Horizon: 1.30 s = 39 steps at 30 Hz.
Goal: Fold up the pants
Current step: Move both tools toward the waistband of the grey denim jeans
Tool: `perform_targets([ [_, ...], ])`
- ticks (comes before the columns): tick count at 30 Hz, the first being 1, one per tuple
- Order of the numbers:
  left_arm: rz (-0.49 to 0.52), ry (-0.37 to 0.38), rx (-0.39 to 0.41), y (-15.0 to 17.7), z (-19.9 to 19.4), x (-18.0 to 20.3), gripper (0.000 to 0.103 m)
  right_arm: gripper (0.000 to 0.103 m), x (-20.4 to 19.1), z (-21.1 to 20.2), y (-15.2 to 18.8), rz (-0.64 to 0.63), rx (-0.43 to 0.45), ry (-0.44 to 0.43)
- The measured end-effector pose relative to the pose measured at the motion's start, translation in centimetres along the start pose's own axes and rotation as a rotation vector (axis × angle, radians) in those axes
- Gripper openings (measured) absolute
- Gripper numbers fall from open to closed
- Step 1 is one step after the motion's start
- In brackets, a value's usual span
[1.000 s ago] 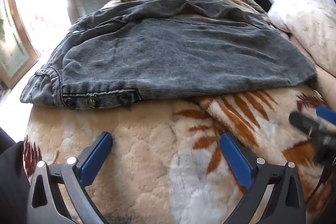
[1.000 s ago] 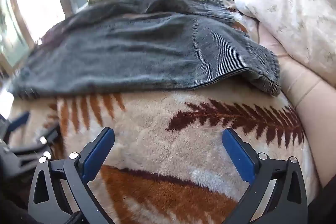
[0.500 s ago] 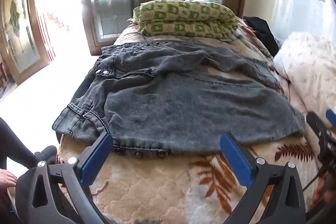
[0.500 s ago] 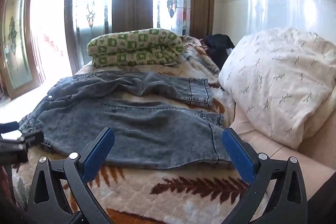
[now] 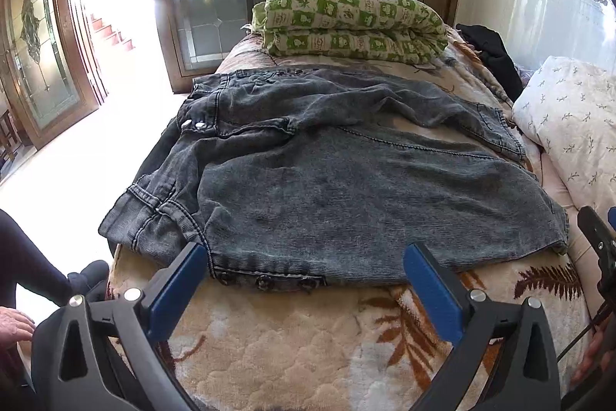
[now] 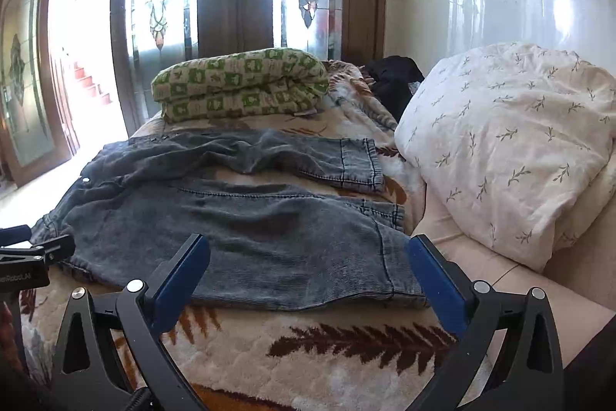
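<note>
- The pants (image 5: 346,187) lie flat on the bed (image 5: 292,345), on its fern-patterned blanket, straight ahead at 12 o'clock from both pairs of fingers.
- Their long axis runs across my view, 9 to 3 o'clock: waistband and snap buttons at the 9 o'clock end, leg cuffs at the 3 o'clock end beside the white pillow (image 6: 508,141). The two legs lie side by side, one nearer me, one farther.
- My left gripper (image 5: 304,289) hangs over the near edge with its fingers spread wide and nothing between them; the hem with the three dark buttons is just beyond its tips, so it is nearer the waist end.
- My right gripper (image 6: 308,278) is likewise wide open and empty, with the near leg's cuff (image 6: 392,257) just ahead toward 1 o'clock; it is nearer the cuff end.
- My judgement: the next move turns on this split, each hand taking its own end of the near edge.
- A green checked quilt (image 5: 350,26) sits folded at 12 o'clock, beyond the pants.
- Writing: white lettering shows on the left gripper's body at the right view's 9 o'clock edge, cut off and too partial to read. No brand visible on the pants.
</note>
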<state>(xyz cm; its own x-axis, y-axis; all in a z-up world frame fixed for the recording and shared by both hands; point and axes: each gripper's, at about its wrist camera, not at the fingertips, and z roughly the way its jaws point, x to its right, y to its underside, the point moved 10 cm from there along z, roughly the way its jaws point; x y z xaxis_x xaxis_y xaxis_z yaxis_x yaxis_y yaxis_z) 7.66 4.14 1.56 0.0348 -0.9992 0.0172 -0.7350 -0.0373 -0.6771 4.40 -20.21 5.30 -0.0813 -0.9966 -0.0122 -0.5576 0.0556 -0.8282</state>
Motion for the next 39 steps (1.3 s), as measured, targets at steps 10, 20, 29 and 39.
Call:
perform_targets([
  [10, -0.004, -0.008, -0.027, 0.4, 1.6, -0.4, 0.103, 0.103, -0.3, 0.7, 1.0, -0.010, -0.042, -0.011],
  [20, -0.015, -0.006, -0.047, 0.8, 3.1, -1.3, 0.103, 0.103, -1.3, 1.2, 1.7, -0.036, -0.068, -0.021],
  [29, -0.014, -0.004, -0.022, 0.0, 2.6, -1.5, 0.103, 0.103, -1.5, 0.7, 1.3, -0.042, -0.049, -0.020],
  [39, 0.009, 0.013, 0.002, -0.9, 2.6, -1.6, 0.103, 0.103, -2.4, 0.6, 1.2, -0.047, -0.082, -0.054],
])
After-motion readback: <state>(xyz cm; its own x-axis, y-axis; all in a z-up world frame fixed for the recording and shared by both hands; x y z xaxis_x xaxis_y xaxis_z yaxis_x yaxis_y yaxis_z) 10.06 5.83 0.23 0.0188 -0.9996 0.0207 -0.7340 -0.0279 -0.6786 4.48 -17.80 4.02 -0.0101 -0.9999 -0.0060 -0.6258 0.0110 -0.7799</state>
